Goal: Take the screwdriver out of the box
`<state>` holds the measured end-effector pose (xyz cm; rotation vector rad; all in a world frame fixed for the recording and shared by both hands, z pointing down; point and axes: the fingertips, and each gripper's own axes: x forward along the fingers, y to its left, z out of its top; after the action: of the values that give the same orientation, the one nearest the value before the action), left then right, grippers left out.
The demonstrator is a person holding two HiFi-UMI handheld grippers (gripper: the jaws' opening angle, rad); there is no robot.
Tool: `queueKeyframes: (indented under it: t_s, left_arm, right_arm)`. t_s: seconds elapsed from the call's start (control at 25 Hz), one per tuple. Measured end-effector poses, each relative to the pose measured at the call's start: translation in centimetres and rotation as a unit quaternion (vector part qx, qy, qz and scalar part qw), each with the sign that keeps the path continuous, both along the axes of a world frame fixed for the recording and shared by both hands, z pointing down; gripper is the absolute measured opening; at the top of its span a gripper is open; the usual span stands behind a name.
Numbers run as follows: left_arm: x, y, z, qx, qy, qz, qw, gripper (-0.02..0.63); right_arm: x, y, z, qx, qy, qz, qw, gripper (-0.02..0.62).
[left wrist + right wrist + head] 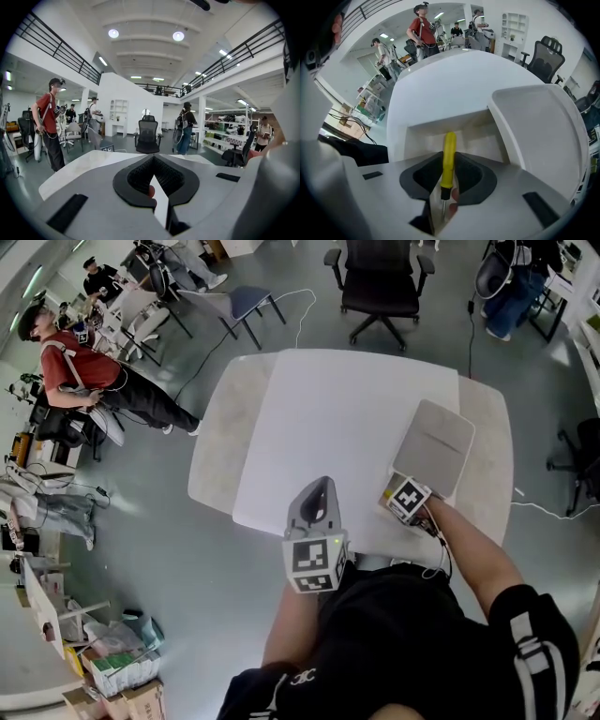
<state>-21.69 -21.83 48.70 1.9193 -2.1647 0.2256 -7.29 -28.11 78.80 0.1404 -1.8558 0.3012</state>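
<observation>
The jaws of the right gripper [444, 194] are clamped on the yellow-handled screwdriver [449, 157], which is gripped where handle meets shaft and is pointed out over the open white box [440, 123]. The lid [539, 126] stands open beside it. The jaws of the left gripper [157, 190] are pressed together on nothing above the white worktop [328, 409]. The grasp is judged made; 1 step is left, carrying the screwdriver clear of the box.

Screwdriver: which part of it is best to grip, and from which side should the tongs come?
Grip the screwdriver by its yellow handle, the thick straight part; the metal shaft is thin and would likely slip. Come along its length from the shaft end, one jaw on each long side, as the right tongs hold it at the box.
</observation>
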Motion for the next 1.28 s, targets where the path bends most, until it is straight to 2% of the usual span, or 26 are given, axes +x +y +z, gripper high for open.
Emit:
queueKeyframes:
  t_s: [0.2, 0.32, 0.44, 0.56, 0.72, 0.88, 1.08, 1.28]
  left_arm:
    - [0.2, -0.7, -0.6, 0.008, 0.002, 0.005, 1.0, 0.011]
    - [0.7, -1.4, -0.7, 0.009, 0.0, 0.013, 0.9999, 0.011]
    - [1.0, -1.1, -0.7, 0.01, 0.0, 0.017, 0.9998, 0.011]
    - [1.0, -0.8, -0.8, 0.012, 0.002, 0.02, 0.9997, 0.011]
    - [1.1, -1.0, -0.9, 0.015, 0.002, 0.023, 0.9996, 0.011]
    - [1.4, -1.5, -0.8, 0.018, 0.004, 0.035, 0.9992, 0.009]
    - [2.8, -2.3, -0.7, 0.019, 0.002, 0.057, 0.9982, 0.009]
    - [3.7, -3.2, -0.4, 0.025, -0.003, 0.08, 0.9965, 0.011]
  right_arm:
    - [-0.9, 0.8, -0.4, -0.009, -0.023, -0.017, 1.0, 0.074]
    - [0.4, -0.3, -0.3, 0.009, -0.004, -0.007, 1.0, 0.071]
    - [-0.6, 0.5, -1.0, 0.005, -0.052, -0.005, 0.999, 0.069]
    - [-0.3, 1.4, -2.1, -0.001, -0.061, 0.002, 0.998, 0.069]
    - [0.4, 0.0, -4.8, 0.05, -0.082, 0.019, 0.995, 0.069]
    - [-0.3, -2.1, -9.3, 0.129, -0.131, 0.042, 0.982, 0.069]
    - [-0.3, -3.1, -13.7, 0.161, -0.198, 0.094, 0.962, 0.069]
    - [0.0, -4.1, -19.1, 0.194, -0.271, 0.154, 0.93, 0.069]
